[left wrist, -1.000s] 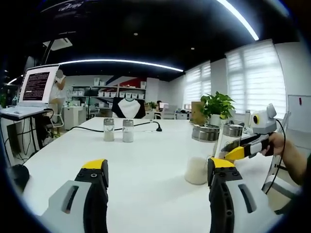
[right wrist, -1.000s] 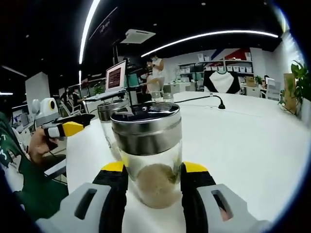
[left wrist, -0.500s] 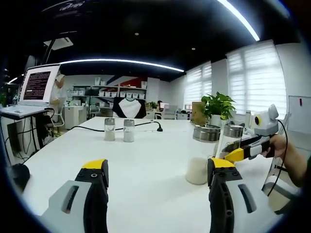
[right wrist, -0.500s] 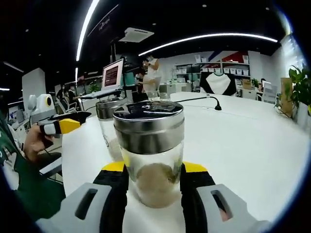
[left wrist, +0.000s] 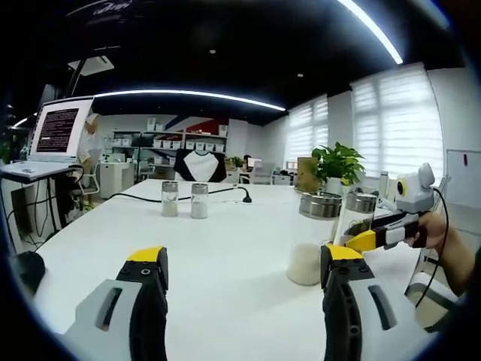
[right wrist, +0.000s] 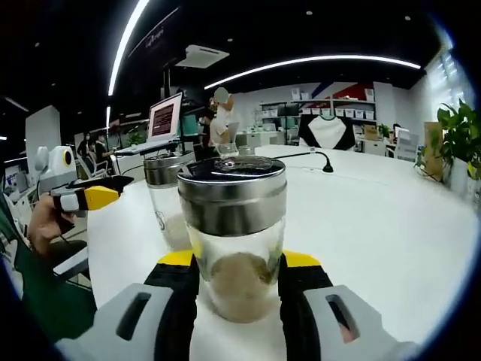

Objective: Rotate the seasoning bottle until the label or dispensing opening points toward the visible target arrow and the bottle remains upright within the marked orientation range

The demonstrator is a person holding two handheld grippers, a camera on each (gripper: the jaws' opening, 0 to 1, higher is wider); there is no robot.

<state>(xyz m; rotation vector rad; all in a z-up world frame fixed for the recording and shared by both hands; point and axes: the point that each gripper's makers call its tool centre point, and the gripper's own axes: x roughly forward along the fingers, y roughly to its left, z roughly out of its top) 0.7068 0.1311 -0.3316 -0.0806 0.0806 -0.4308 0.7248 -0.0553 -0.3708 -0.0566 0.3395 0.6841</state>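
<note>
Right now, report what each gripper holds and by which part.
The right gripper clamps the seasoning bottle by the lower part of its glass body, below the metal lid. The left gripper is open, holding nothing.

The right gripper [right wrist: 239,282] has its fingers [right wrist: 180,289] closed on the two sides of the bottle [right wrist: 234,233] and holds it upright. In the left gripper view a hand [left wrist: 443,244] holds this gripper from the right side. The left gripper [left wrist: 240,278] has its fingers [left wrist: 146,282] wide apart, with nothing between them. In the right gripper view it is at the left, held by a hand [right wrist: 41,226].
</note>
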